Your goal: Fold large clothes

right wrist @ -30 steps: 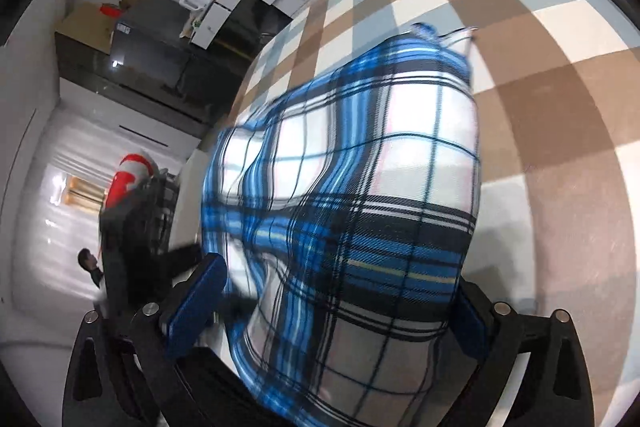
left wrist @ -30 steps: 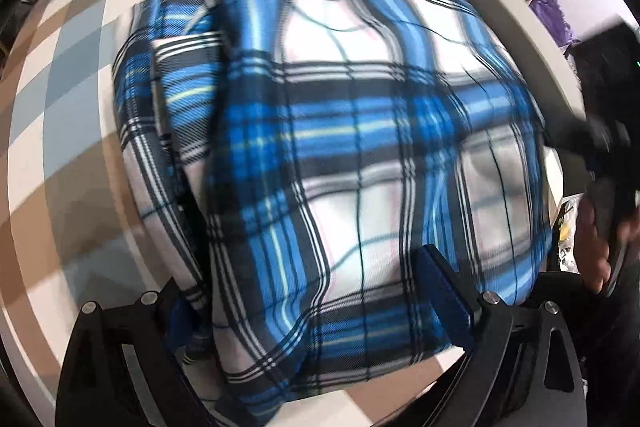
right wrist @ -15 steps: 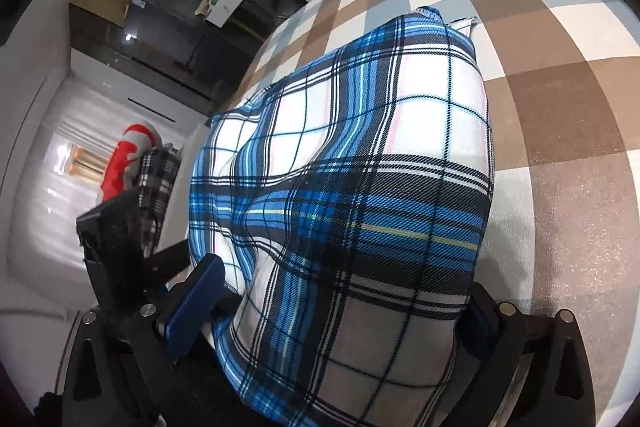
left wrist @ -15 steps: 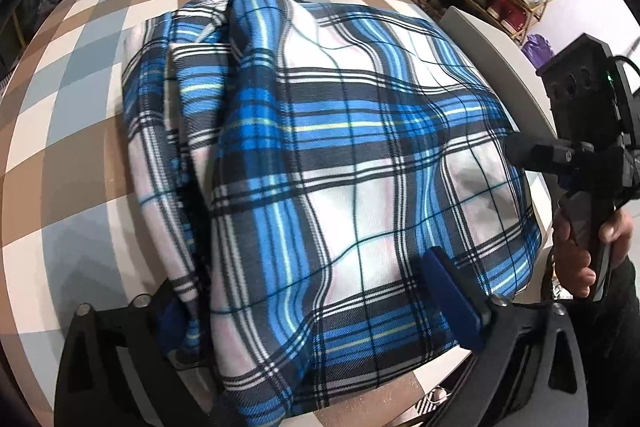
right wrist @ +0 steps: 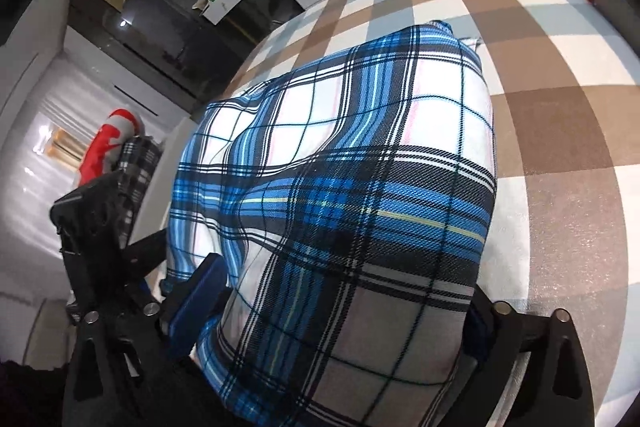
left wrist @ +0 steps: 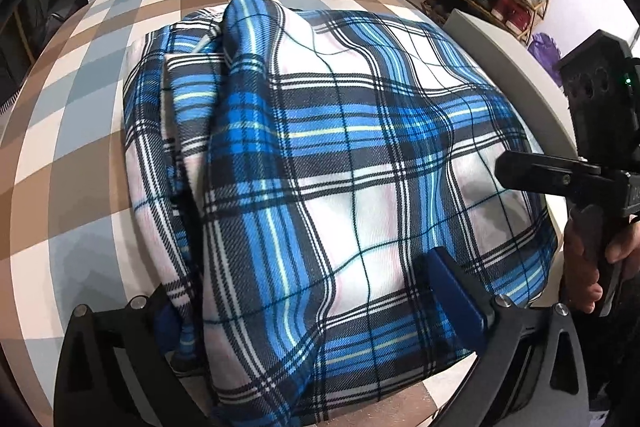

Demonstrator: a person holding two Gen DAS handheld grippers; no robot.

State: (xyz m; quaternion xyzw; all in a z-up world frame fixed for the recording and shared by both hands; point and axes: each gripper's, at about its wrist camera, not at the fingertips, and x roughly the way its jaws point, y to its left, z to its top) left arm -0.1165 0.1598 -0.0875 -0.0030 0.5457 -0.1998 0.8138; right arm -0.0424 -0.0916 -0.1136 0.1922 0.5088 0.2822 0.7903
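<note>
Left wrist view is showing the folded blue plaid garment [left wrist: 320, 163] lying on the checkered bed [left wrist: 80, 131], near its edge. The left gripper [left wrist: 316, 291] is standing wide, straddling the garment's near edge without pinching it. The right gripper [right wrist: 340, 307] is also spreading wide around the garment's near end, a hand [left wrist: 588, 267] gripping its handle.

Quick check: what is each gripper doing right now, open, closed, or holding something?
Left gripper: open wide, fingers astride the plaid garment, not pinching it.
Right gripper: fingers spread wide around the garment's near end; a real grip cannot be told.
</note>
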